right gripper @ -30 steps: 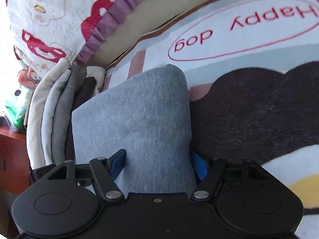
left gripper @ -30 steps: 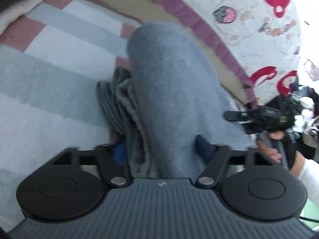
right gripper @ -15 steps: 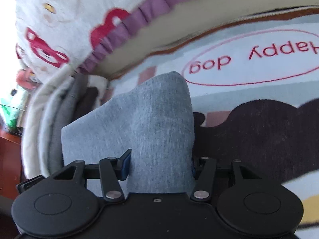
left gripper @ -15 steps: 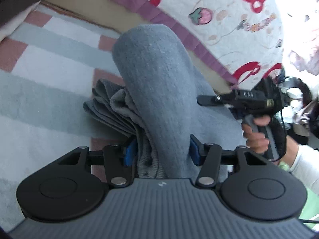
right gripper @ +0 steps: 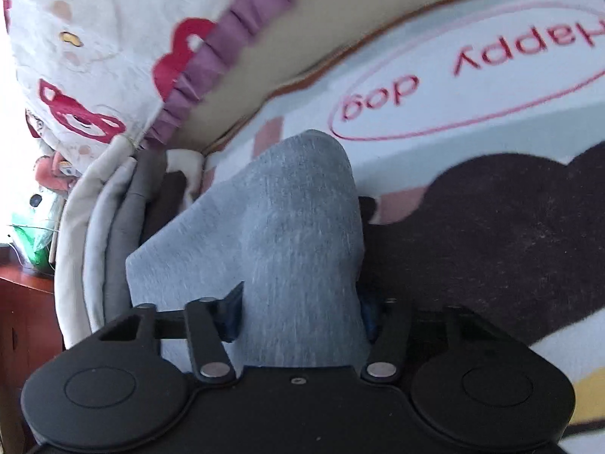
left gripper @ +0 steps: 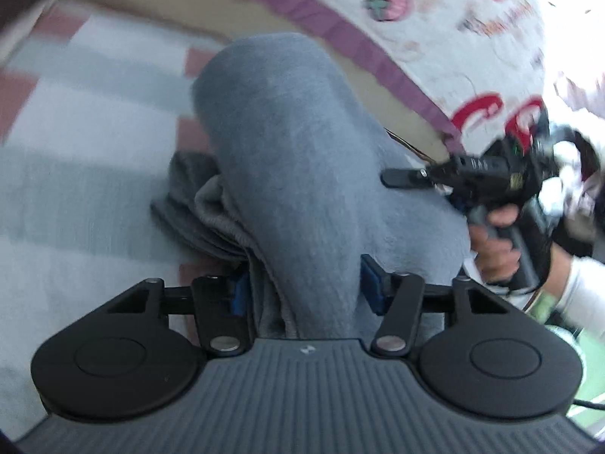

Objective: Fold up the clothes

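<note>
A printed fleece blanket [right gripper: 472,143] covers the bed, and above it the grey sweatshirt [left gripper: 287,159] hangs doubled over, its fold line stretched between the two tongs and its loose layers drooping toward the blanket. The left gripper [left gripper: 302,287] and the right gripper [right gripper: 298,314] are each clenched on an end of that fold, equally near. No containers show; a stack of folded clothes [right gripper: 113,227] lies beside the pillow [right gripper: 94,38].

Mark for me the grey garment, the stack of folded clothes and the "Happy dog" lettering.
grey garment [right gripper: 302,234]: right wrist view, middle of the raised fold.
stack of folded clothes [right gripper: 109,234]: right wrist view, layered edges.
"Happy dog" lettering [right gripper: 522,49]: right wrist view, the word "Happy".
</note>
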Action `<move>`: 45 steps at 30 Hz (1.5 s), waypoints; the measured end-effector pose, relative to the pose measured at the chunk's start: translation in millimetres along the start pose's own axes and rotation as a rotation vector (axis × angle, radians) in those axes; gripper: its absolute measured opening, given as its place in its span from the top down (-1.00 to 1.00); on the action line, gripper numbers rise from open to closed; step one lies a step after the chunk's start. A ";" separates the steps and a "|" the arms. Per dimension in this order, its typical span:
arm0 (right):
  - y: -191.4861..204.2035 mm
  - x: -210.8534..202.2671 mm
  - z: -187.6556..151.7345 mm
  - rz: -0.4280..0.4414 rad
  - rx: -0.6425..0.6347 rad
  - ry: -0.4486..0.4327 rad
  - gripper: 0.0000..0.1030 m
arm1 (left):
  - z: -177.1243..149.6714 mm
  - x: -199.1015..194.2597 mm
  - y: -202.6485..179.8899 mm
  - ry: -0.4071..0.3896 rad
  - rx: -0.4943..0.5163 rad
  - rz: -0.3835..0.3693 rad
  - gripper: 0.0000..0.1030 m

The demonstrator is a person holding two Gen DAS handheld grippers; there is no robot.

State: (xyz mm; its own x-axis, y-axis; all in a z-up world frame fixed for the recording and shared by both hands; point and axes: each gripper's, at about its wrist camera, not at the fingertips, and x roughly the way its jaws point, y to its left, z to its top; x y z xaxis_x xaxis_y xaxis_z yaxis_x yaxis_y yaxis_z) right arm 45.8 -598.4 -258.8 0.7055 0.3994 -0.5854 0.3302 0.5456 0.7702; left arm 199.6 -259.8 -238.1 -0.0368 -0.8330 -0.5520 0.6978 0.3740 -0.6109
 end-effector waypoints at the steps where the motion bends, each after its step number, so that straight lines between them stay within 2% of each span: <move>1: 5.6 -6.8 -1.8 0.008 -0.007 -0.022 -0.07 | 0.0 -3.5 -4.7 -0.011 0.017 -0.006 -0.04; 5: 40.4 -36.1 -2.0 0.033 -0.083 -0.088 -0.06 | 2.0 -22.1 -24.3 -0.067 0.070 -0.027 -0.03; 11: 125.9 -68.8 10.1 0.111 -0.237 -0.127 -0.06 | 16.7 -80.9 -62.5 -0.248 0.119 -0.060 -0.03; 14: 170.3 -84.5 16.1 0.152 -0.315 -0.144 -0.06 | 21.8 -122.2 -86.1 -0.352 0.147 -0.031 -0.03; 18: 230.1 -102.9 24.6 0.208 -0.417 -0.163 -0.06 | 22.8 -179.2 -110.0 -0.508 0.169 0.046 -0.03; 22: 295.1 -75.5 37.6 0.273 -0.474 -0.116 -0.06 | 24.0 -238.7 -107.6 -0.641 0.156 0.108 -0.02; 28: 411.0 -14.1 47.8 0.342 -0.639 0.028 -0.05 | 18.6 -324.3 -82.1 -0.788 0.130 0.220 -0.02; 32: 458.9 39.7 46.9 0.303 -0.709 0.120 -0.06 | 9.0 -364.7 -58.9 -0.847 0.076 0.294 -0.03; 37: 508.1 111.8 45.7 0.230 -0.782 0.228 -0.05 | 0.8 -367.3 5.4 -0.850 -0.129 0.305 -0.03; 41: 510.1 165.2 54.2 0.191 -0.817 0.253 -0.08 | -1.8 -343.0 47.3 -0.832 -0.258 0.294 -0.03; 43: 510.5 184.7 57.1 0.142 -0.856 0.217 -0.18 | -4.9 -335.7 65.3 -0.839 -0.325 0.307 -0.03; 45: 507.0 187.7 59.9 0.088 -0.886 0.115 -0.21 | -9.9 -336.3 81.3 -0.855 -0.387 0.297 -0.03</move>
State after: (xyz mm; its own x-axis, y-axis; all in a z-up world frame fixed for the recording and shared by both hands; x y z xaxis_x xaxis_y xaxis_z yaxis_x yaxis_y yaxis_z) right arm 383.3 -290.9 37.0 0.6225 0.5121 -0.5918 -0.3605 0.8588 0.3640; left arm 261.6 54.8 -107.8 0.7385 -0.6409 -0.2092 0.3071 0.5961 -0.7419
